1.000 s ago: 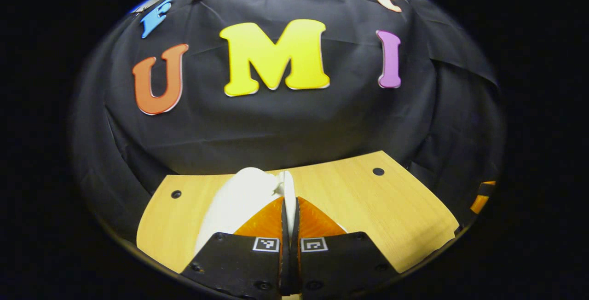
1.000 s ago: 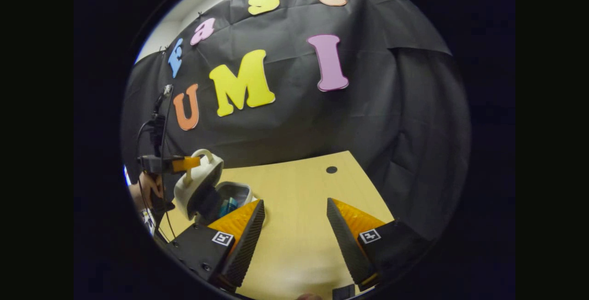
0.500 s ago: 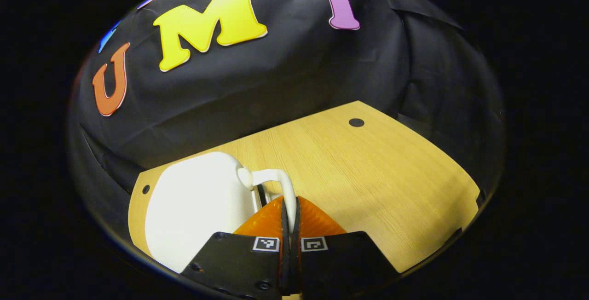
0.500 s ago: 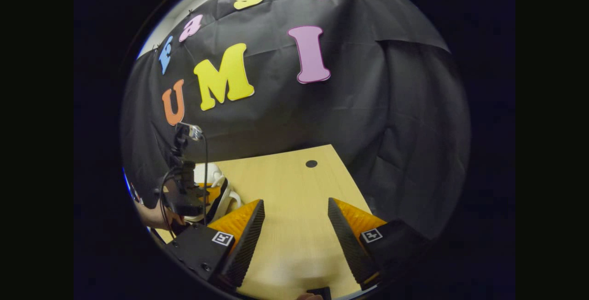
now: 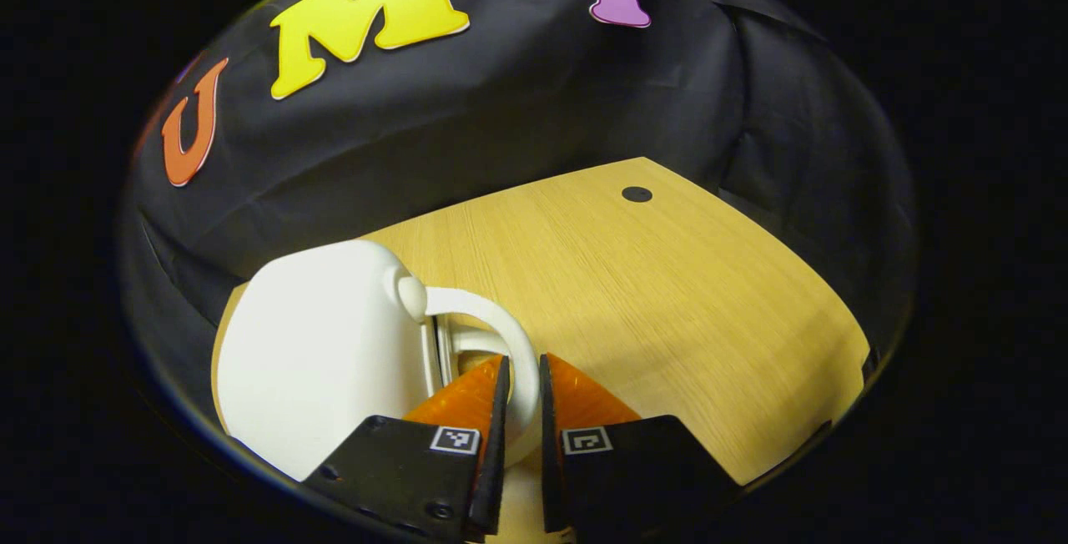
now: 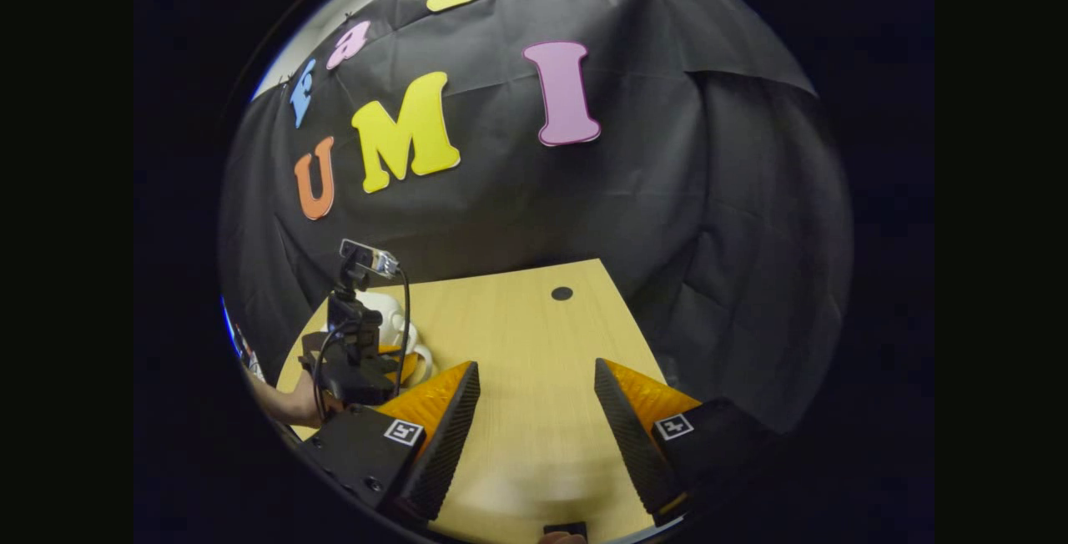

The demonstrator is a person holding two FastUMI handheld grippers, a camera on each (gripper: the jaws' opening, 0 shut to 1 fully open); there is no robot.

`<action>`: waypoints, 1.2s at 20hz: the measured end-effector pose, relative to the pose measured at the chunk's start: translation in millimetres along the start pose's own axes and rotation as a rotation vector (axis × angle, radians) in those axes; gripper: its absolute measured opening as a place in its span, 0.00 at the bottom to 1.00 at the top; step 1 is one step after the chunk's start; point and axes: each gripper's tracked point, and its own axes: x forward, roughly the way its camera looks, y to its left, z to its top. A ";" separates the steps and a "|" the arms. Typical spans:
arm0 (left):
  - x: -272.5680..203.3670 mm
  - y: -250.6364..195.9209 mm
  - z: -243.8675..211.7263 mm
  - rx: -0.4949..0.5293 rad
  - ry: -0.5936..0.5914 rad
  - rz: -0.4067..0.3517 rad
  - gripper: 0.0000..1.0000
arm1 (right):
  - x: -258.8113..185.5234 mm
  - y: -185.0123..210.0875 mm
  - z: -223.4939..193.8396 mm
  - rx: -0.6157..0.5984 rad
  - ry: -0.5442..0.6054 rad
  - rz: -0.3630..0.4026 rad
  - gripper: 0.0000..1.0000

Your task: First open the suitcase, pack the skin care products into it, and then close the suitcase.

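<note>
While your left gripper fingers sit barely parted around the closed suitcase's handle, draw back straight without snagging it; right gripper gapes empty.

Light wooden table with a closed white suitcase lying at its left end.

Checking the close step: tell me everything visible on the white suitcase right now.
The white suitcase is small, rounded and glossy, like hard plastic, lying flat on the wooden table with its shells together, so it looks closed. Its curved white handle sticks out toward the left gripper, and runs between the fingers, which stand slightly apart. In the right gripper view it sits partly behind that gripper.
</note>
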 end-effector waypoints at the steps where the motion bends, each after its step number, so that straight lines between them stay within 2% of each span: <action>1: 0.3 -2.6 -1.3 -0.012 0.018 -0.004 0.22 | 0.4 4.0 2.4 -0.006 -0.006 0.007 0.82; 2: -7.1 -2.7 -0.9 -0.017 0.028 0.000 0.41 | 1.5 8.4 5.1 -0.014 -0.014 0.016 0.78; 3: -19.1 -4.0 7.9 -0.029 0.006 -0.007 0.68 | 3.5 13.9 9.7 -0.023 -0.025 0.024 0.82; 4: -29.5 -3.9 20.3 -0.045 -0.030 -0.008 0.61 | 6.1 20.0 15.8 -0.033 -0.042 0.034 0.82; 5: -40.5 0.7 32.6 -0.059 -0.069 0.001 0.69 | 7.3 28.3 25.4 -0.042 -0.065 0.046 0.78; 6: -56.3 7.8 47.3 -0.075 -0.112 0.018 1.00 | 9.5 37.4 36.0 -0.050 -0.092 0.059 0.78; 7: -69.6 15.6 64.3 -0.088 -0.154 0.036 1.00 | 11.0 48.4 48.6 -0.058 -0.125 0.076 0.82; 8: -85.7 25.9 81.5 -0.104 -0.203 0.053 0.99 | 13.3 60.8 60.7 -0.068 -0.159 0.093 0.78; 12: -157.6 81.2 154.8 -0.170 -0.436 0.177 0.99 | 17.6 110.0 105.4 -0.108 -0.306 0.139 0.82; 15: -209.7 111.3 185.9 -0.216 -0.579 0.238 0.99 | 8.9 148.5 145.2 -0.129 -0.425 0.155 0.77; 17: -220.7 120.5 187.2 -0.225 -0.616 0.265 0.99 | 2.8 166.6 160.4 -0.136 -0.473 0.160 0.81; 19: -229.9 122.5 185.9 -0.246 -0.639 0.280 0.99 | 0.1 179.0 169.8 -0.132 -0.497 0.150 0.77; 24: -262.4 135.6 179.6 -0.277 -0.695 0.344 1.00 | -1.5 189.4 168.5 -0.127 -0.503 0.096 0.81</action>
